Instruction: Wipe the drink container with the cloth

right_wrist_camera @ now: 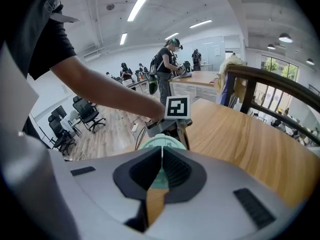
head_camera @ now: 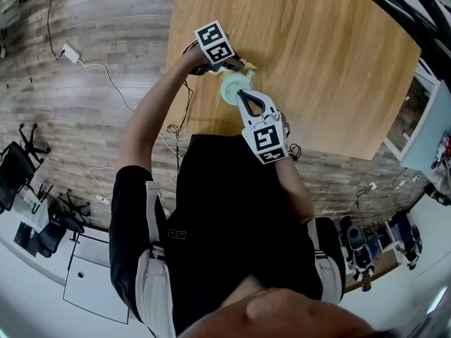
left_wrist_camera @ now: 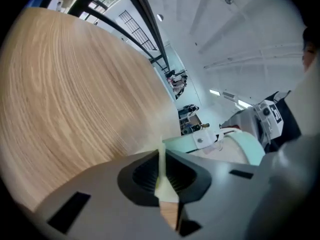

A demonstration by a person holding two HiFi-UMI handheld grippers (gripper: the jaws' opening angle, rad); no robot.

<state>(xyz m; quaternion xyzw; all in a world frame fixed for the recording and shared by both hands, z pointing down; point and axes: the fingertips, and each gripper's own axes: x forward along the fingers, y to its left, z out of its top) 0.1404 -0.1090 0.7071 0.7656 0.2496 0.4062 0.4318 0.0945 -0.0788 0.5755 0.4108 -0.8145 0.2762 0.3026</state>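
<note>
Pale mint-green lidded drink container (head_camera: pixel 235 89) standing just left of frame centre in the head view, near the lower left edge of the light wooden worktop (head_camera: pixel 324 55). At its upper side, a thin pale-yellow cloth (left_wrist_camera: pixel 163 183), pinched edge-on in the jaws of the left gripper (head_camera: pixel 227 63). From below, the right gripper (head_camera: pixel 242 97), jaws pressed together right over the lid; impossible to tell whether a thin lid part sits caught between. Judged mid-wipe: best done with the container steadied, cloth laid flat against the wall, strokes overlapping around it, no pushing toward the worktop edge.
</note>
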